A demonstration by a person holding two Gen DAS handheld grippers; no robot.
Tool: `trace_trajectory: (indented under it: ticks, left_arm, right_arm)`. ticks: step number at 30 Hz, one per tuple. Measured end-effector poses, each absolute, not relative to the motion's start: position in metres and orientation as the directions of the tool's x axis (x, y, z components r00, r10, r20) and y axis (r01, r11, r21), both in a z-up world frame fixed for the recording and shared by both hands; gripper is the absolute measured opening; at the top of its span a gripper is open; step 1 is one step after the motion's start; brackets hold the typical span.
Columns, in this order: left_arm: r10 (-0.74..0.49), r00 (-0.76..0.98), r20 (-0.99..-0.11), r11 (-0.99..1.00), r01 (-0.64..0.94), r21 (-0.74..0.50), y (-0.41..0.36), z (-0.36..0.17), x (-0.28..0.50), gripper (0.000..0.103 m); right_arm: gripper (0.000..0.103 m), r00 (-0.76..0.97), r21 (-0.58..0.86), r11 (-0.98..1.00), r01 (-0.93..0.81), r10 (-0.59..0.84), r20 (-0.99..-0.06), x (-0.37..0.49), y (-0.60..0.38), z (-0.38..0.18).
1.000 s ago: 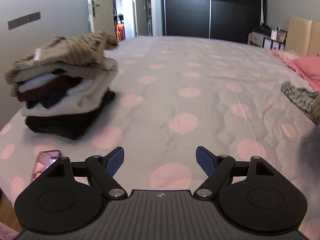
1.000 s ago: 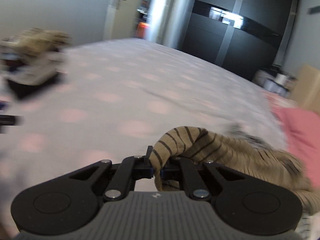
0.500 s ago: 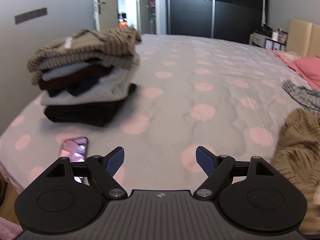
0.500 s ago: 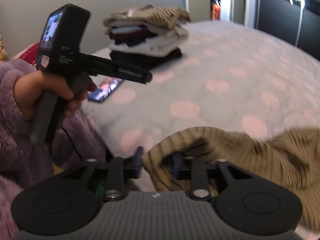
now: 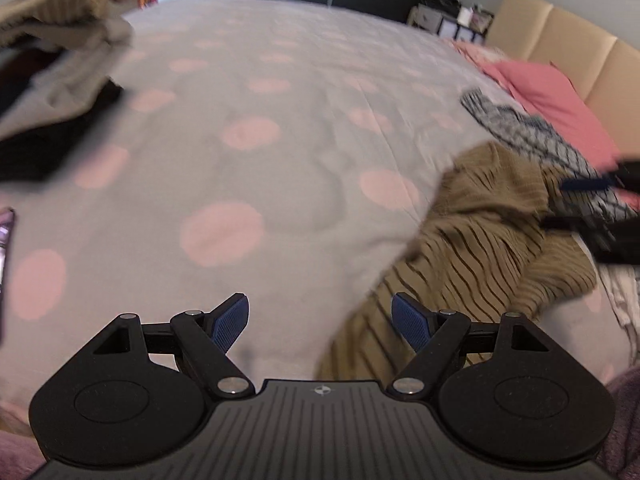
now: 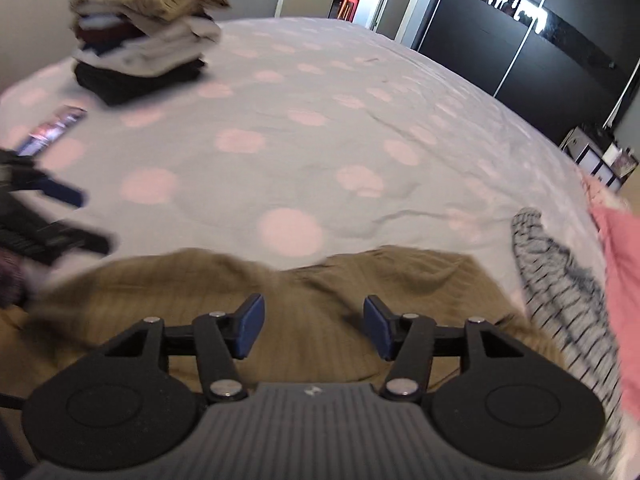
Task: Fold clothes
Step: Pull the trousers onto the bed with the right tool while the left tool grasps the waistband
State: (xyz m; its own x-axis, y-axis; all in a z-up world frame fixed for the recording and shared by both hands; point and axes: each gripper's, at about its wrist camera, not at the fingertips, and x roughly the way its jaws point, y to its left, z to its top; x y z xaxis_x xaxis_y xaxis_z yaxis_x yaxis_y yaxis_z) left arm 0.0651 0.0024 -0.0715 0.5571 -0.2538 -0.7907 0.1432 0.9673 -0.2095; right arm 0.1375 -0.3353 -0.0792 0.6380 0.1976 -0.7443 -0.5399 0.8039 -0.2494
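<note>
— So, where is the garment?

— The tan sweater [image 6: 360,304], a ribbed knit with thin dark stripes, lies rumpled on the near edge of the bed [image 6: 320,152], spread wide in soft folds. From the left wrist view it bunches up at the right, stripes wavy over the creases [image 5: 472,248].

— And the grippers?

— The right gripper [image 6: 314,330] hovers just above the knit with its jaws spread, nothing between the blue ridged pads [image 6: 252,326]. The left gripper [image 5: 320,324] is spread too, empty, its right pad over the sweater's hem and its left pad over bare sheet.

— What lies around it?

— Just beside the sweater, toward the headboard, a grey and white patterned garment [image 6: 560,280] trails in a long crumpled strip, touching a pink pillow [image 6: 616,280]. The bed cover is smooth pale grey cotton with round pink dots, lightly wrinkled.

— Anything farther off?

— Well apart, at the far left corner, a stack of folded clothes [image 6: 144,36]: black at the bottom, cream, dark red and white layers, and a striped tan knit on top. Near it a phone [image 6: 52,130] lies flat on the cover. Behind stand a glossy black wardrobe [image 6: 520,40] and a padded beige headboard [image 5: 568,52].
</note>
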Motion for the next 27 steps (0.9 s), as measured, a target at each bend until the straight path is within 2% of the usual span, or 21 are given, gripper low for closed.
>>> trace_trajectory:
  ticks: [6,9,13,14,15,16,17,18,21,23,27]
  left_arm:
    - [-0.286,0.441,-0.851,0.958,0.153,-0.243,-0.018,-0.094,0.075,0.078]
    - [-0.283,0.396,-0.874,0.959,0.142,-0.246,-0.02,-0.104,0.08,0.071]
    - [-0.282,0.366,-0.887,0.958,0.152,-0.242,-0.023,-0.11,0.084,0.066]
    - [-0.282,0.365,-0.887,0.958,0.158,-0.24,-0.024,-0.11,0.084,0.059]
    - [-0.29,0.368,-0.884,0.955,0.166,-0.244,-0.023,-0.11,0.085,0.047]
    - [-0.299,0.37,-0.88,0.952,0.173,-0.251,-0.022,-0.109,0.086,0.039]
    - [-0.311,0.37,-0.875,0.949,0.177,-0.262,-0.021,-0.109,0.087,0.026]
    - [-0.321,0.366,-0.873,0.945,0.176,-0.274,-0.02,-0.109,0.087,0.021]
    - [-0.335,0.366,-0.868,0.941,0.177,-0.289,-0.016,-0.105,0.087,0.014]
    - [-0.326,0.392,-0.86,0.945,0.171,-0.28,-0.013,-0.099,0.089,0.011]
    - [-0.273,0.492,-0.827,0.962,0.139,-0.235,0.0,-0.071,0.099,0.01]
  right_arm:
    - [0.063,0.606,-0.27,0.773,-0.574,0.179,-0.775,0.238,-0.356,-0.098]
    - [0.069,0.543,-0.241,0.722,-0.649,0.217,-0.811,0.281,-0.357,-0.113]
    - [0.07,0.443,-0.192,0.662,-0.724,0.234,-0.865,0.321,-0.354,-0.137]
    - [0.07,0.411,-0.166,0.661,-0.732,0.233,-0.881,0.328,-0.354,-0.143]
    - [0.067,0.373,-0.131,0.665,-0.735,0.236,-0.897,0.332,-0.355,-0.147]
    - [0.063,0.341,-0.096,0.672,-0.734,0.243,-0.908,0.333,-0.356,-0.151]
    - [0.046,0.319,-0.065,0.676,-0.734,0.26,-0.911,0.332,-0.358,-0.152]
    - [0.037,0.308,-0.046,0.679,-0.733,0.271,-0.912,0.329,-0.359,-0.151]
    - [0.017,0.32,-0.04,0.7,-0.713,0.273,-0.907,0.32,-0.362,-0.142]
    - [0.012,0.352,-0.043,0.723,-0.689,0.282,-0.893,0.315,-0.365,-0.129]
    - [0.011,0.471,-0.093,0.753,-0.651,0.304,-0.828,0.302,-0.362,-0.088]
